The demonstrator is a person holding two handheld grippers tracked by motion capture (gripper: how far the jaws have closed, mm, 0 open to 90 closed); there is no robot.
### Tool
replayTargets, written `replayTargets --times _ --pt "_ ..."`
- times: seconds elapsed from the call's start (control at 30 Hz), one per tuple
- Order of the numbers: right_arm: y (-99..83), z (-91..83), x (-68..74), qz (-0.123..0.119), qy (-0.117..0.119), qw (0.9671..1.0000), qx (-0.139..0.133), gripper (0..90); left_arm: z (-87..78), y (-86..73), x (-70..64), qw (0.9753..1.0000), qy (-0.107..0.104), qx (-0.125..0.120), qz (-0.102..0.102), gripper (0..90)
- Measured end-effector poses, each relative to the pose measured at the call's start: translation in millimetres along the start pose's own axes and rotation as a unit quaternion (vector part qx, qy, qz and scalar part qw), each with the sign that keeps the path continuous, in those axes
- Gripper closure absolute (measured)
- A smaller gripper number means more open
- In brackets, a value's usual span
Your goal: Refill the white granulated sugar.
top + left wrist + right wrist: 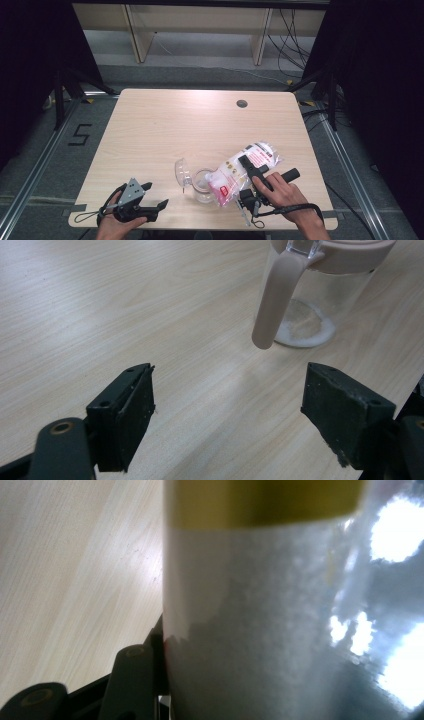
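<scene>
A clear jar (201, 184) stands near the table's front middle, its clear lid (182, 172) flipped open to the left. A plastic bag of white granules (239, 172) with a red and white label lies tilted, its lower end over the jar's mouth. My right gripper (246, 165) is shut on the bag from above; in the right gripper view the bag (260, 620) presses against one black finger (132, 680). My left gripper (156, 195) stands open at the front left. In its view the gripper (227, 410) faces the jar's pink handle (277, 300), with white powder (305, 330) on the jar's bottom.
The light wooden table (165, 130) has a dark cable hole (242, 103) at the back right. Black stands flank the table, with wooden shelving legs beyond the far edge. A "5" mark (80, 135) is on the floor at left.
</scene>
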State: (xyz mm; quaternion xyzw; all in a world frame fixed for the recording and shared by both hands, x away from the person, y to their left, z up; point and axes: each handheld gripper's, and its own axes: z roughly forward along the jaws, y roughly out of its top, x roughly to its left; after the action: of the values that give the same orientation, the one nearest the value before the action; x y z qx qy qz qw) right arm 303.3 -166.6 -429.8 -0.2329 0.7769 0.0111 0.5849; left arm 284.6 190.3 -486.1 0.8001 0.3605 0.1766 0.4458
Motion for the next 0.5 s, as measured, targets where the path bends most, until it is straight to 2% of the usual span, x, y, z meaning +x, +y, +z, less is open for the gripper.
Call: replayTargets --times 0.07,0.1,0.2,0.23,0.3,0.37,0.5 --pt "-0.1 0.1 0.4 0.002 0.0 1.0 0.001 50.7 -0.1 0.0 0.1 1.0 0.001 -0.001 -0.001 20.4" --pt "-0.1 0.2 0.6 0.001 0.0 1.0 0.001 50.7 0.4 -0.6 -1.0 0.9999 0.0 -0.001 -0.013 20.4" --pt "-0.3 0.5 1.0 0.002 0.0 1.0 0.0 50.8 0.0 -0.2 0.4 1.0 0.0 -0.001 -0.002 20.4" --pt "-0.6 0.5 0.6 -0.005 0.002 1.0 -0.002 50.8 0.5 -0.8 -1.1 0.9999 0.001 -0.002 -0.016 20.4" --pt "-0.3 0.0 0.7 -0.002 0.005 1.0 0.003 50.9 0.8 -0.8 -1.4 0.9999 0.002 -0.005 -0.016 20.4" --pt "-0.4 0.1 0.8 -0.001 0.006 1.0 0.003 50.9 0.2 -0.1 0.2 1.0 0.002 -0.003 0.0 20.4" --pt "-0.5 0.1 0.9 -0.001 0.005 1.0 0.003 51.0 -0.8 0.3 -0.3 1.0 0.001 -0.001 -0.002 20.4"
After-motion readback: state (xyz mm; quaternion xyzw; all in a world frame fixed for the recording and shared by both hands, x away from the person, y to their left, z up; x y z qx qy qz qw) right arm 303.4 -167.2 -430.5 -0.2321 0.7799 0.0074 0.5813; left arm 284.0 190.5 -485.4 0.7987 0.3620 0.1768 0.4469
